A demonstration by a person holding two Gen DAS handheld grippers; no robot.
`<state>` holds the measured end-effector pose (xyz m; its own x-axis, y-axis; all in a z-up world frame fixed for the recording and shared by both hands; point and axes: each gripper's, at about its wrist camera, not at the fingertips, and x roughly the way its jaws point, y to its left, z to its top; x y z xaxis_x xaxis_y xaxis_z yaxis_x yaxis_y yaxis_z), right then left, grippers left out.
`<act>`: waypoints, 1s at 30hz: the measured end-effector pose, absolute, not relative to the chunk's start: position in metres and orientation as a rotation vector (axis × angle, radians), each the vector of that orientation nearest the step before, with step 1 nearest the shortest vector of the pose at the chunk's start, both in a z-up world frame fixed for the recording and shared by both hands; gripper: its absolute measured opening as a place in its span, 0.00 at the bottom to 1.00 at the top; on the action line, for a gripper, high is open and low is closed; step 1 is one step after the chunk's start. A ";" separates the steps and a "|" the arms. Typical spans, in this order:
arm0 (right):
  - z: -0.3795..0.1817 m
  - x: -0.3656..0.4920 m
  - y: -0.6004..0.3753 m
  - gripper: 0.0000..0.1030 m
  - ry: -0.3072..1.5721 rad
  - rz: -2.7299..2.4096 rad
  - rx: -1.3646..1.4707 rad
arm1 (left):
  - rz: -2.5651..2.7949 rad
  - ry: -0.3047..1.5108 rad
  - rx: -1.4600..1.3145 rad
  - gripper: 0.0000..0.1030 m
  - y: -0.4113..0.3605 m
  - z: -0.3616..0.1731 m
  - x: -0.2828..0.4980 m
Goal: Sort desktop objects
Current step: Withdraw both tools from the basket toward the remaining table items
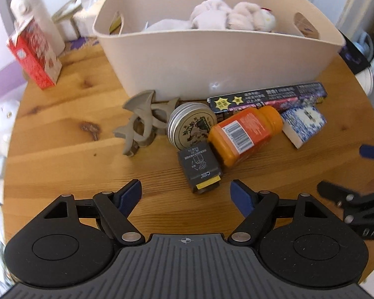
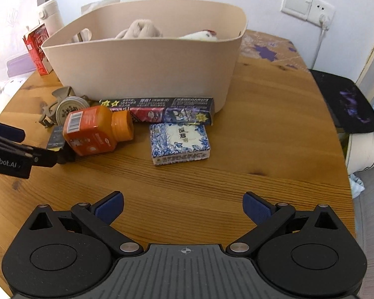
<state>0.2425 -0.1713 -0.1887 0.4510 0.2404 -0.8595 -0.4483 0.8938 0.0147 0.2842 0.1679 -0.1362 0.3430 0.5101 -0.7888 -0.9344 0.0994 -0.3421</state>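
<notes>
Left gripper (image 1: 185, 190) wide, empty, above the table (image 1: 62, 129), just short of a dark grey box (image 1: 199, 167). Right gripper (image 2: 183, 205) wide, empty. Orange bottle (image 1: 245, 134) on its side, touching a round tin (image 1: 190, 125); beige bin (image 1: 212, 59) behind.
</notes>
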 end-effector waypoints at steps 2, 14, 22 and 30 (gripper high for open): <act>-0.193 0.247 -0.169 1.00 1.028 0.440 -0.241 | 1.160 0.553 -0.991 0.77 0.174 -0.140 0.284; -0.216 0.274 -0.157 1.00 1.075 0.484 -0.299 | 1.183 0.567 -1.102 0.77 0.197 -0.159 0.290; -0.218 0.283 -0.144 1.00 1.028 0.527 -0.328 | 1.225 0.542 -1.113 0.77 0.205 -0.163 0.287; -0.219 0.292 -0.141 1.00 1.018 0.576 -0.337 | 1.232 0.532 -1.110 0.78 0.211 -0.162 0.287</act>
<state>0.2918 -0.1413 -0.2187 0.3958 0.2928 -0.8704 -0.5956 0.8033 -0.0007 0.2866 0.2110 -0.1622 0.3049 0.4693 -0.8287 -0.9250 -0.0611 -0.3749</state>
